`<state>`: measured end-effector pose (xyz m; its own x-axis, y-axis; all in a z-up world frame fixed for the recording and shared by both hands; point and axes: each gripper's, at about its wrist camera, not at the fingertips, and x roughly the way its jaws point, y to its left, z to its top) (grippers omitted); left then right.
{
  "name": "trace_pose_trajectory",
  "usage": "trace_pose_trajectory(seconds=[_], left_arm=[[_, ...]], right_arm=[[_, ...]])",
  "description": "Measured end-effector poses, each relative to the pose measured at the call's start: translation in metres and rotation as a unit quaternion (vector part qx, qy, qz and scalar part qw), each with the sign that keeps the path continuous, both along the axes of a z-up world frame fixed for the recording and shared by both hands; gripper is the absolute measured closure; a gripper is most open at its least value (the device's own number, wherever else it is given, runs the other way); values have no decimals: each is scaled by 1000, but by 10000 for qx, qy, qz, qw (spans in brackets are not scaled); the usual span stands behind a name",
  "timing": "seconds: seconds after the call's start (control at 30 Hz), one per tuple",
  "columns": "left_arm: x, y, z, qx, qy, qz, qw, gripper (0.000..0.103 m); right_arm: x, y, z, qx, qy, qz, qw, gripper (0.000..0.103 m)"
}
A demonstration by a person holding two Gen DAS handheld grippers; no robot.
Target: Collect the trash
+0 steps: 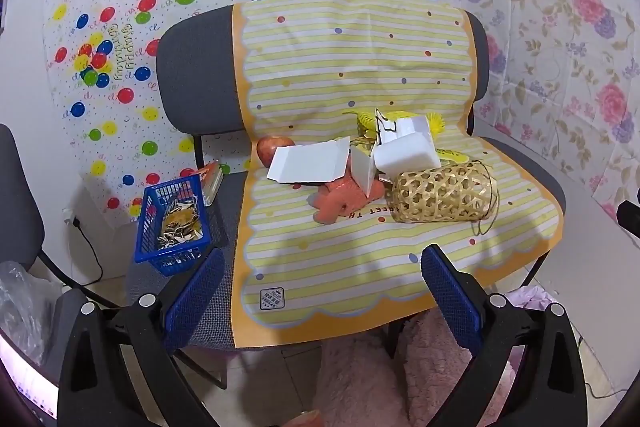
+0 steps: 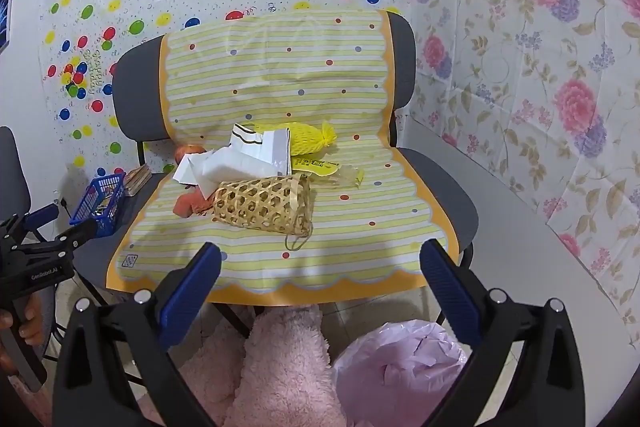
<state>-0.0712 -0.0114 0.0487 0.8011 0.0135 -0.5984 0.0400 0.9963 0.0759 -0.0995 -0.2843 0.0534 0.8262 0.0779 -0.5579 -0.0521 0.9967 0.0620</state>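
- I see a grey chair [image 1: 188, 67] draped with a yellow striped cloth [image 1: 352, 59]; I take the chair as my landmark, and everything below is placed against it.
- A trash bin lined with a pale purple bag [image 2: 400, 359] stands on the floor just in front of the chair's right front corner, beside something pink and fluffy [image 2: 288, 359].
- A blue basket [image 1: 172, 223] holding small scraps sits on the bare left part of the chair seat, off the cloth.
- A woven basket [image 1: 440, 193] lies tipped on its side near the middle of the seat.
- The trash is heaped toward the back of the seat, behind the woven basket: a flattened white carton [image 1: 308, 161], a white box [image 1: 408, 147], a yellow net bag [image 2: 304, 139] and an orange wrapper [image 1: 340, 197].
- An apple [image 1: 267, 149] rests at the back left of the seat, partly hidden by the carton.
- My left gripper [image 1: 322, 267] hovers before the chair's front edge, jaws spread wide and holding nothing.
- My right gripper [image 2: 320, 261] hovers before the front edge likewise, jaws wide apart and holding nothing.
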Motion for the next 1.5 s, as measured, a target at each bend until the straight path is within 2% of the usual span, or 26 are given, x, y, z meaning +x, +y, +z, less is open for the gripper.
trace_pose_trajectory(seconds=[0.5, 0.57, 1.5], left_arm=[[-1, 1, -1, 0, -7, -15, 10000, 6], [-1, 2, -1, 2, -1, -14, 10000, 6], [-1, 4, -2, 5, -7, -21, 10000, 6]], right_arm=[[1, -2, 8, 15, 13, 39, 10000, 6], [4, 1, -5, 11, 15, 43, 10000, 6], [3, 4, -5, 4, -31, 63, 10000, 6]])
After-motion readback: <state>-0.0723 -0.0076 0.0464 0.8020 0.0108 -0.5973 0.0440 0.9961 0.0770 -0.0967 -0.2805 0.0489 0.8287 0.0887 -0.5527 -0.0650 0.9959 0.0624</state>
